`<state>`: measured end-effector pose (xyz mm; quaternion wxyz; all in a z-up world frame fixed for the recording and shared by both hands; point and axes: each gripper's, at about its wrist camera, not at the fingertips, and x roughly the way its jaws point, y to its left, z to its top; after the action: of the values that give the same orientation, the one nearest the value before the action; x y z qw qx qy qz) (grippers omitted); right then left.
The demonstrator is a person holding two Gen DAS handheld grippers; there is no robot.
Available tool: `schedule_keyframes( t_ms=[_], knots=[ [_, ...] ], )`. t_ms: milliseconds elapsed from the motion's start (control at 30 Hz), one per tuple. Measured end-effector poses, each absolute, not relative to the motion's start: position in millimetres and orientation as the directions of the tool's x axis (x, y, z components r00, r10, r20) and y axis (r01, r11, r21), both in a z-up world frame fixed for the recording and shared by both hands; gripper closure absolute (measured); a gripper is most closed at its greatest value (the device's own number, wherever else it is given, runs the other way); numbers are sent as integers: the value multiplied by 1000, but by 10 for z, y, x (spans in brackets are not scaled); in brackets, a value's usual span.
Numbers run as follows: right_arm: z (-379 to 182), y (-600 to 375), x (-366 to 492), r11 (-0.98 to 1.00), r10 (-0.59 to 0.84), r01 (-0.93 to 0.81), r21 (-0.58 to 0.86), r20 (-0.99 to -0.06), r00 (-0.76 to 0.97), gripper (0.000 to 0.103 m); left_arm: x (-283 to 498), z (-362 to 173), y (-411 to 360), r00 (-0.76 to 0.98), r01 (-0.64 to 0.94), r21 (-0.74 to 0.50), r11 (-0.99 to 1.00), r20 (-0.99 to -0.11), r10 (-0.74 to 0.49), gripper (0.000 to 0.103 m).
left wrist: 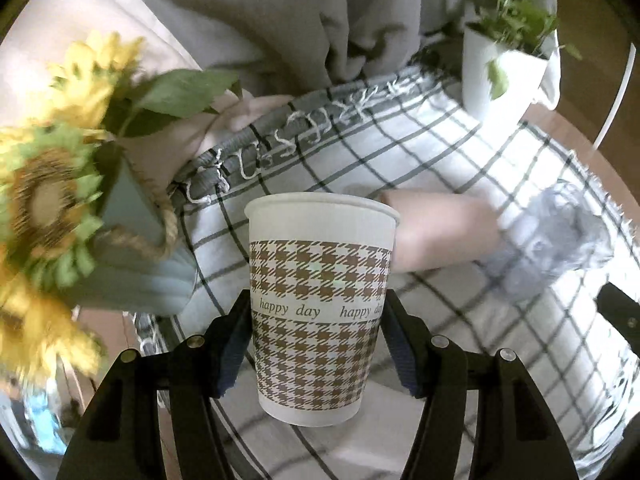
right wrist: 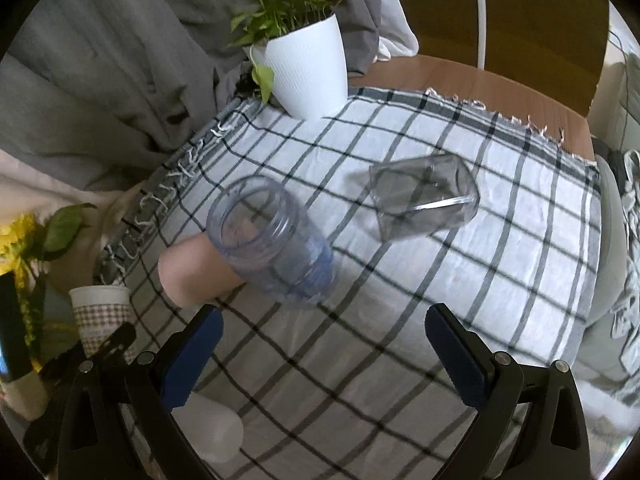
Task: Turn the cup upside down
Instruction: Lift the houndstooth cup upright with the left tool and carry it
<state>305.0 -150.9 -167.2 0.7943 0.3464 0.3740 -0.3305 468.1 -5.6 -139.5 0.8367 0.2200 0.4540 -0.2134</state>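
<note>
The left hand-held gripper (left wrist: 318, 336) is clamped on the paper cup (left wrist: 320, 308), its blue pads pressing both sides near the middle; the cup is upright, mouth up, and seems lifted a little above the checked cloth (left wrist: 440, 184) on the surface. The right hand-held gripper (right wrist: 324, 344) has its jaws wide apart and holds nothing. I think the thin paper wall can buckle if the squeeze is too strong, and the smooth tapered body can slip out during the turn if it is too weak. A wide turn may also hit the sunflowers (left wrist: 52, 184) just to the left. Farther away a ribbed clear plastic bottle (right wrist: 272, 240) and a square clear container (right wrist: 424, 200) lie on their sides, well apart, and a white ridged plant pot (right wrist: 308, 68) stands at the back.
</note>
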Motion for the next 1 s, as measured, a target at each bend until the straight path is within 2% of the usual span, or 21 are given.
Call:
schedule_keyframes(
  t_ms=[367,667,1000],
  knots=[
    [-1502,-1951,2805,764,-165,605,224,-838,519,1,3680,-1199,-237,528,386,80,919,-836,-149,42],
    [-1427,-2306,2702,896,-111,422,135,-854,508,1,3140,-1315,-429,505,216,-16,976,-854,-126,42],
    [-1452,-2477,2570,953,-93,295,69,-860,502,1,2810,-1552,-531,457,75,-80,994,-883,-106,42]
  ],
)
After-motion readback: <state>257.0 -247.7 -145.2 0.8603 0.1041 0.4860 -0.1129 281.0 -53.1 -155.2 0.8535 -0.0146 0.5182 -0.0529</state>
